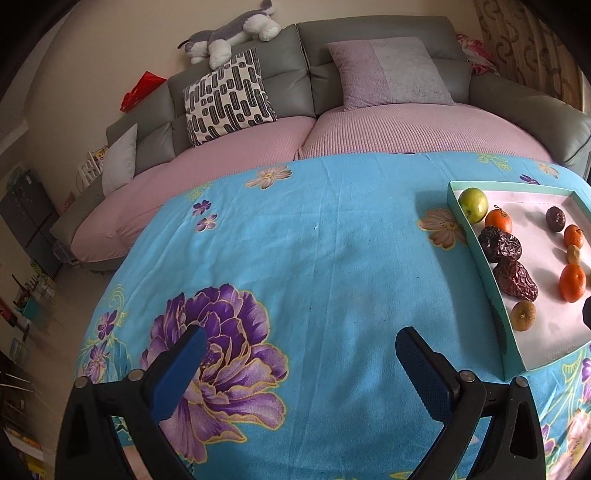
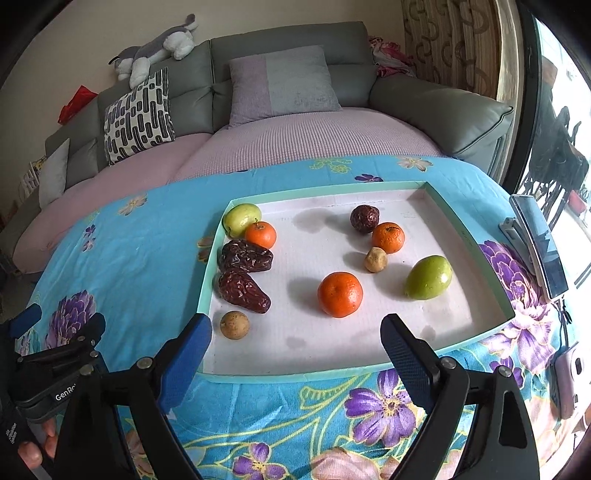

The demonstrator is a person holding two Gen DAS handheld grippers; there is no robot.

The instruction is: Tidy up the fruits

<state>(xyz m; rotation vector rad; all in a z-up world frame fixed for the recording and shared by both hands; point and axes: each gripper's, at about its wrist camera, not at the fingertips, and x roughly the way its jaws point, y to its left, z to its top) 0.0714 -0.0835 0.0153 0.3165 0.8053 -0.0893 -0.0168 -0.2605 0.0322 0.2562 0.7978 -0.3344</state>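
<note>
A shallow teal tray (image 2: 469, 236) with a white floor lies on the blue flowered cloth. In it lie two green fruits (image 2: 428, 277) (image 2: 241, 219), three oranges (image 2: 340, 294) (image 2: 388, 237) (image 2: 260, 235), two big red dates (image 2: 243, 287) (image 2: 245, 255), a dark round fruit (image 2: 364, 218) and two small tan fruits (image 2: 235, 325) (image 2: 375, 260). My right gripper (image 2: 295, 341) is open and empty over the tray's near edge. My left gripper (image 1: 299, 350) is open and empty over bare cloth, left of the tray (image 1: 480, 254).
A phone on a stand (image 2: 539, 243) is right of the tray. A pink device (image 2: 570, 384) lies at the cloth's right edge. A grey sofa (image 1: 303, 59) with cushions and a plush toy (image 1: 232, 33) is behind the table.
</note>
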